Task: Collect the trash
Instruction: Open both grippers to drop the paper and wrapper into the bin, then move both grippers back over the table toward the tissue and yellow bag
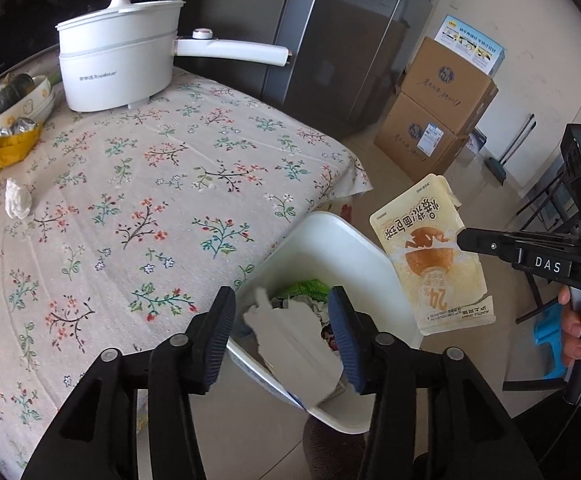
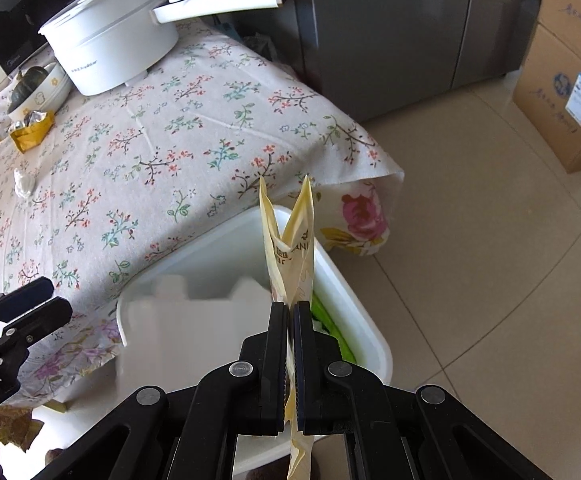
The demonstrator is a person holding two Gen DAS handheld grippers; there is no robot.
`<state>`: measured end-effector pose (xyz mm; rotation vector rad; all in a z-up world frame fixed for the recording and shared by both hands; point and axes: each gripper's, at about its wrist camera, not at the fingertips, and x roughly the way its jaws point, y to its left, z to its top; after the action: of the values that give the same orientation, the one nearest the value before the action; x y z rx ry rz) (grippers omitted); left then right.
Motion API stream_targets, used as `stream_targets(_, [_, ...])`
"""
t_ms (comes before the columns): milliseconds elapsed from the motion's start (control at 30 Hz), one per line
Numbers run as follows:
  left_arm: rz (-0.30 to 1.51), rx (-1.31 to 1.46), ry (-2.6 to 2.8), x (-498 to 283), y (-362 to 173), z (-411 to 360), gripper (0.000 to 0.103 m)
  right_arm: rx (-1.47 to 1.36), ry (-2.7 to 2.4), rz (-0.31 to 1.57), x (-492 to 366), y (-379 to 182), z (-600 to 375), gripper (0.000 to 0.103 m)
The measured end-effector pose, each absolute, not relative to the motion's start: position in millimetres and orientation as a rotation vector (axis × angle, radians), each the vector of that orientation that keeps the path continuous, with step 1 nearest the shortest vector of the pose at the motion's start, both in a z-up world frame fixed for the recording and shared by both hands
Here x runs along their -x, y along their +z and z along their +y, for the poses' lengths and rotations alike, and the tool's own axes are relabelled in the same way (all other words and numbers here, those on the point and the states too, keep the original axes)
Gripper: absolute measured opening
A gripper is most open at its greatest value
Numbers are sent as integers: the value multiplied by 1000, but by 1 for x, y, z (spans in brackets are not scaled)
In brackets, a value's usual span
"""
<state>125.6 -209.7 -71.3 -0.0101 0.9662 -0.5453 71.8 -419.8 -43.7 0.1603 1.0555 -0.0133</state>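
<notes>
My right gripper (image 2: 290, 312) is shut on a cream bread wrapper (image 2: 288, 236) and holds it above the white trash bin (image 2: 366, 332); it also shows in the left wrist view (image 1: 430, 256), at the bin's right edge. My left gripper (image 1: 282, 300) is open over the bin (image 1: 330, 232), and a white piece of paper (image 1: 290, 344) is in the air between its fingers. The bin holds green and white trash. A crumpled white tissue (image 1: 17, 200) and a yellow wrapper (image 1: 14, 146) lie on the floral tablecloth (image 1: 150, 184).
A white electric pot (image 1: 118, 64) with a long handle and a bowl with a squash (image 1: 18, 96) stand at the table's back. A grey fridge (image 1: 342, 40) and stacked cardboard boxes (image 1: 438, 120) stand on the tiled floor behind the bin.
</notes>
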Motion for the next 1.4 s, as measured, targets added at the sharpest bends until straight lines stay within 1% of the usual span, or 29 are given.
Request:
stream_targets(33, [966,10,-539,-125,-69,-205,60,-160,-10,1059,-72,-44,-418,1])
stream_targets(133, [963,3,-517,-122,-62,-189,66,-164,-1,1070,-75,-45,-412,2])
stream_targets(200, [958,-1,-498,-120,-58,-178,69,-163,3,1069,-77,-44,-408,7])
stream_targets(233, [955,-3,-489,-119,-56,-172,72,-162,7,1070,-78,-44,-406,8])
stream_targets(267, [950,-6,-479,-118,-54,-166,73,-158,15,1074,-80,-43,-403,12])
stream_targets(300, [944,-6,-469,-117,-52,-160,75,-158,16,1075,-80,-43,-399,31])
stream_targets(333, [941,-6,-460,-117,-51,-153,76,-155,11,1070,-80,-41,-396,42])
stream_targets(367, [939,-5,-450,-116,-50,-147,77,-153,12,1057,-80,-38,-392,59])
stream_targets(400, [939,-1,-439,-116,-49,-140,78,-150,22,1042,-81,-34,-387,64])
stream_targets(767, [944,81,-323,-122,-45,-72,84,-83,54,1005,-98,-23,-337,74])
stream_targets(1067, [977,151,-181,-133,-56,-12,85,56,73,983,-115,-32,-292,76])
stream_targets(1200, [984,157,-108,-136,-59,14,92,83,92,995,-128,-42,-273,77])
stream_targets(1300, [992,138,-47,-137,-64,33,100,83,113,1005,-139,-49,-256,77])
stream_targets(1400, [997,119,8,-139,-68,53,102,89,141,1022,-152,-54,-233,77])
